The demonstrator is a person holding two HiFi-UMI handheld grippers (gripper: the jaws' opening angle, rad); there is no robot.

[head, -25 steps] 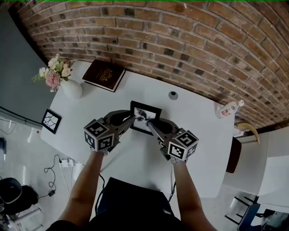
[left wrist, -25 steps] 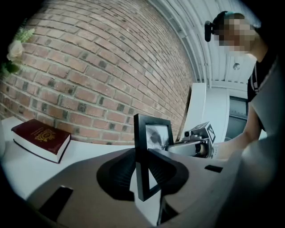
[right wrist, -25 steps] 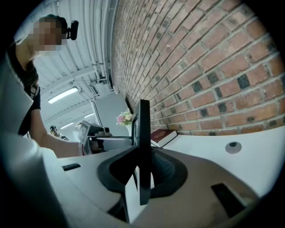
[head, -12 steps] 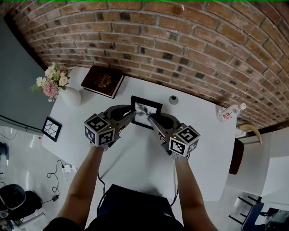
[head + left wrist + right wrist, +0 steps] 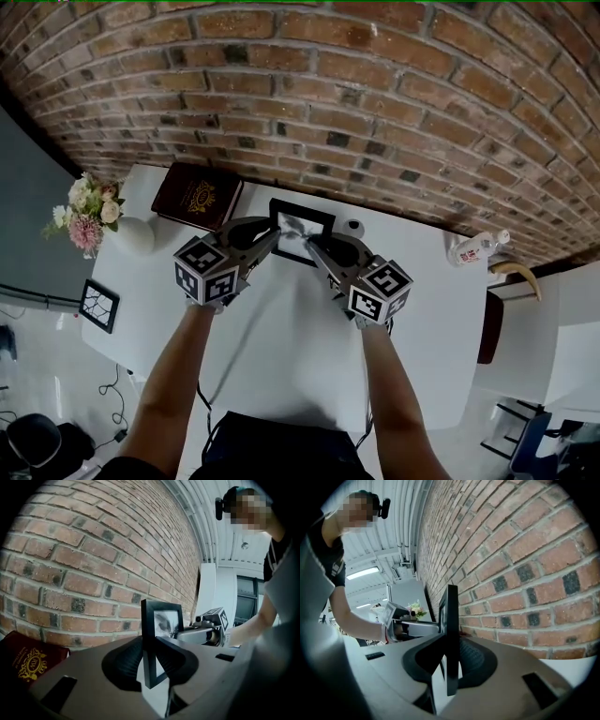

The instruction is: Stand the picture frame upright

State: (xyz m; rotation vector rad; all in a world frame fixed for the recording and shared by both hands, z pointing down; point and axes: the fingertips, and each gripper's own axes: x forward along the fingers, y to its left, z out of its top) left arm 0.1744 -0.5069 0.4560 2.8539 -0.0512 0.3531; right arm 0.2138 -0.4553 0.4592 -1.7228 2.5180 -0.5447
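A black picture frame (image 5: 299, 233) with a grey print is held upright above the white table (image 5: 281, 328), close to the brick wall. My left gripper (image 5: 273, 237) is shut on its left edge, and the frame (image 5: 157, 637) stands between the jaws in the left gripper view. My right gripper (image 5: 314, 246) is shut on its right edge; the frame (image 5: 451, 639) shows edge-on in the right gripper view. Whether the frame's bottom touches the table is hidden by the grippers.
A dark red book (image 5: 197, 195) lies at the table's back left, beside a white vase of flowers (image 5: 86, 214). A small round object (image 5: 353, 226) sits behind the frame. A plastic bottle (image 5: 473, 247) lies at the right. A second small frame (image 5: 98, 306) sits off the table's left edge.
Both grippers have carried the frame away from me toward the brick wall. It stays gripped on both edges and upright.
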